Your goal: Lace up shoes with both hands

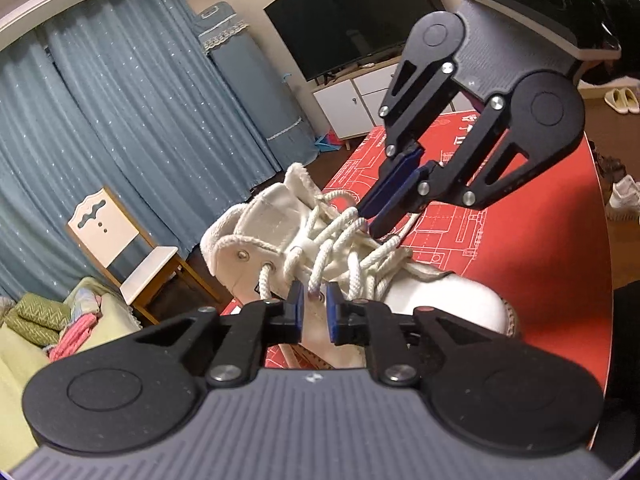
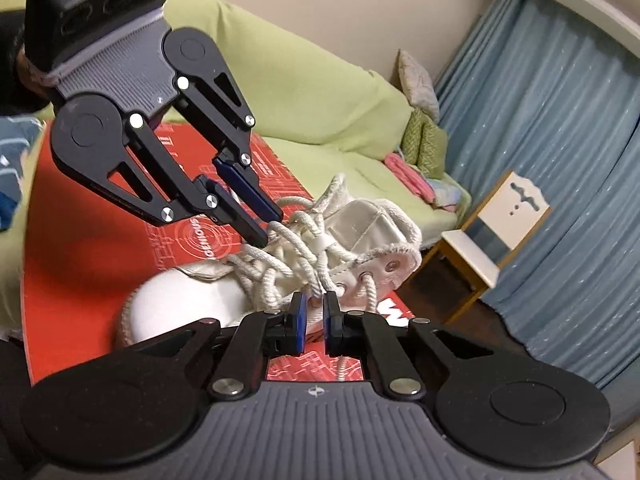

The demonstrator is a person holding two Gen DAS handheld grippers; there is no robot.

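White canvas shoe (image 1: 352, 280) with thick braided rope laces (image 1: 340, 248) lies on its side on the red printed worktop (image 1: 532, 240), between both tools. Left hand-held gripper (image 1: 315, 312) and right hand-held gripper (image 2: 314, 320) stand slightly apart, laces between their pads unclamped.

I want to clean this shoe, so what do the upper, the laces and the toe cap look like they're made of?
Shoe upper: apparently white canvas, matte, woven, with frayed edges. Laces: thick twisted cord, probably cotton. Toe cap: smooth, slightly glossy, likely rubber.

Rough white canvas shoe (image 1: 280, 236), braided cotton-like laces (image 1: 340, 248), glossy rubber toe, on smooth red printed mat (image 1: 540, 240).
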